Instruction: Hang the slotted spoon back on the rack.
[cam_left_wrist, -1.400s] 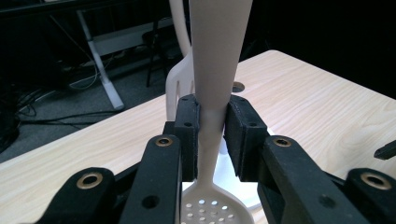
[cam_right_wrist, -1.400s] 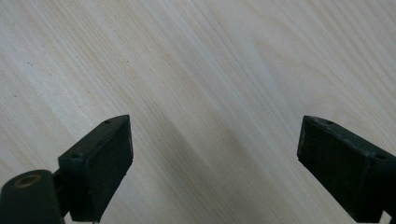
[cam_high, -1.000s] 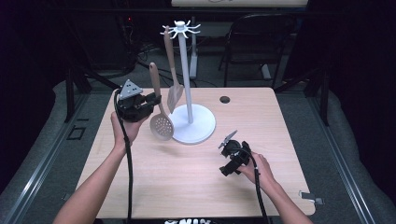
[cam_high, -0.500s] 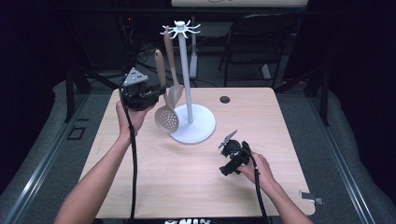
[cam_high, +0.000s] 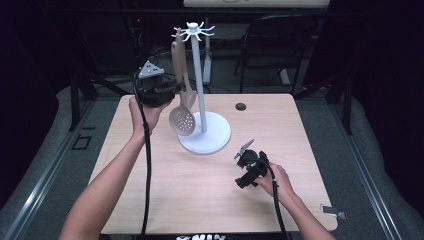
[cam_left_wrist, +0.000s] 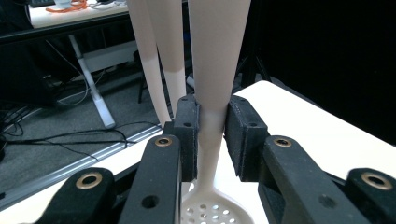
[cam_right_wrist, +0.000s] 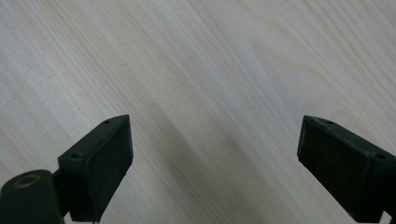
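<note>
1. A pale wood-grain table (cam_high: 165, 200) stands in a dark room, a black chair (cam_high: 280, 50) behind it.
2. The left gripper (cam_high: 172, 90), held up beside the white rack (cam_high: 200, 95), pinches the slotted spoon (cam_high: 181, 117) by its smooth beige handle; the perforated bowl hangs above the rack's round base.
3. The right gripper (cam_high: 243, 150) rests low over the bare table, its jaws spread wide and holding nothing.
4. A second beige utensil (cam_left_wrist: 159, 60) hangs from the rack.

The left gripper (cam_high: 167, 90) is raised, its 2 jaws clamped on a spoon handle (cam_left_wrist: 212, 84). The right gripper (cam_high: 248, 165) rests low on the surface (cam_high: 165, 195), jaws spread wide, forearm extended.
</note>
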